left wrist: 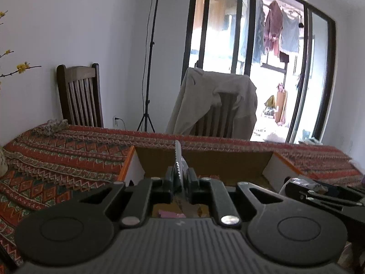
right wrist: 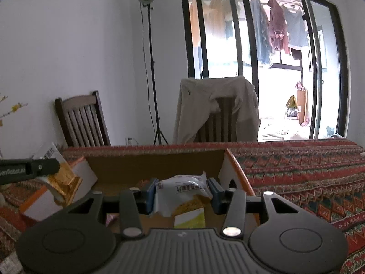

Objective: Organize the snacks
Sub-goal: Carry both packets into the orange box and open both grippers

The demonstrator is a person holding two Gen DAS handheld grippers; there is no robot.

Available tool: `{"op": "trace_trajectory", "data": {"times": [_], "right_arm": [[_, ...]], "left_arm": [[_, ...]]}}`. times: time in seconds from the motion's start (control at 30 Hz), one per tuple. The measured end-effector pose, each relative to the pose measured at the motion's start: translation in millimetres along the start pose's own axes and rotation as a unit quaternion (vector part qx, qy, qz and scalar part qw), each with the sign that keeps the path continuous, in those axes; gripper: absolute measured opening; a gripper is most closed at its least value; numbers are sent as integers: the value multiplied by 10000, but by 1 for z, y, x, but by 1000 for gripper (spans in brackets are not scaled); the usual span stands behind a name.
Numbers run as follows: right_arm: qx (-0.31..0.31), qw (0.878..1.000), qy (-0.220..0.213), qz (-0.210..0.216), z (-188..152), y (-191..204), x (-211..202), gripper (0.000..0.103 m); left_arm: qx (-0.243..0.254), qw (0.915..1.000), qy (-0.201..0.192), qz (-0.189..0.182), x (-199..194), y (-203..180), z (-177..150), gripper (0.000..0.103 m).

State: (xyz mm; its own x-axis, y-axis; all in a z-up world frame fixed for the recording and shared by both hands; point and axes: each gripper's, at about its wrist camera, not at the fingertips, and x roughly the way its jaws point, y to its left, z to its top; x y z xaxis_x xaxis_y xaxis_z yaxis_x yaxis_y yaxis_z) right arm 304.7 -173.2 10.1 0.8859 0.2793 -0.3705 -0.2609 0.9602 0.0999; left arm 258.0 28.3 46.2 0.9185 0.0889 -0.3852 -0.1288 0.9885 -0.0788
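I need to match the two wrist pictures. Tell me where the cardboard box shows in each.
Left wrist: cardboard box sits centre, behind the gripper's fingers.
Right wrist: cardboard box sits centre-left, behind the held snack bag.
Shared landmark: the chair draped with a beige jacket behind the table.

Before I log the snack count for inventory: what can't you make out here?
- Cardboard box floor: both views, hidden behind fingers and gripper bodies.
- Left packet: left wrist view shows only its crimped edge; no label.
- Right packet: print too blurred to read.
- Vase: cut by left edge.
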Motion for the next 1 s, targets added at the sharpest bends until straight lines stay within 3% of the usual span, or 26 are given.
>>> {"op": "trace_trajectory", "data": {"times": [0.2, 0.23, 0.27, 0.3, 0.33, 0.37, 0.47, 1.0], "right_arm": [[29, 9999, 153, 53, -8, -1, 4, 54], [55, 9998, 156, 70, -8, -2, 3, 65], [86, 9998, 149, 93, -9, -3, 2, 84], [115, 9998, 124, 97, -9, -4, 0, 94], [136, 9998, 73, 84, -10, -5, -2, 103], [148, 9998, 62, 72, -9, -6, -4, 103], [174, 9998, 70, -5, -9, -8, -6, 103], [240, 9994, -8, -235, 1, -11, -23, 103]], "left_arm": [[-87, 9999, 45, -141, 1, 0, -7, 15], [-115, 9998, 13, -171, -1, 2, -8, 19], [-141, 9997, -28, -188, -3, 3, -8, 36], [-177, 9996, -87, -193, -6, 4, -7, 63], [-221, 9994, -204, -181, -10, 6, -8, 77], [-239, 9992, -289, -124, -15, 5, -8, 103], [-254, 9984, -494, 102, -25, 3, -8, 103], [-247, 9989, -379, 96, -41, 3, 4, 103]]}}
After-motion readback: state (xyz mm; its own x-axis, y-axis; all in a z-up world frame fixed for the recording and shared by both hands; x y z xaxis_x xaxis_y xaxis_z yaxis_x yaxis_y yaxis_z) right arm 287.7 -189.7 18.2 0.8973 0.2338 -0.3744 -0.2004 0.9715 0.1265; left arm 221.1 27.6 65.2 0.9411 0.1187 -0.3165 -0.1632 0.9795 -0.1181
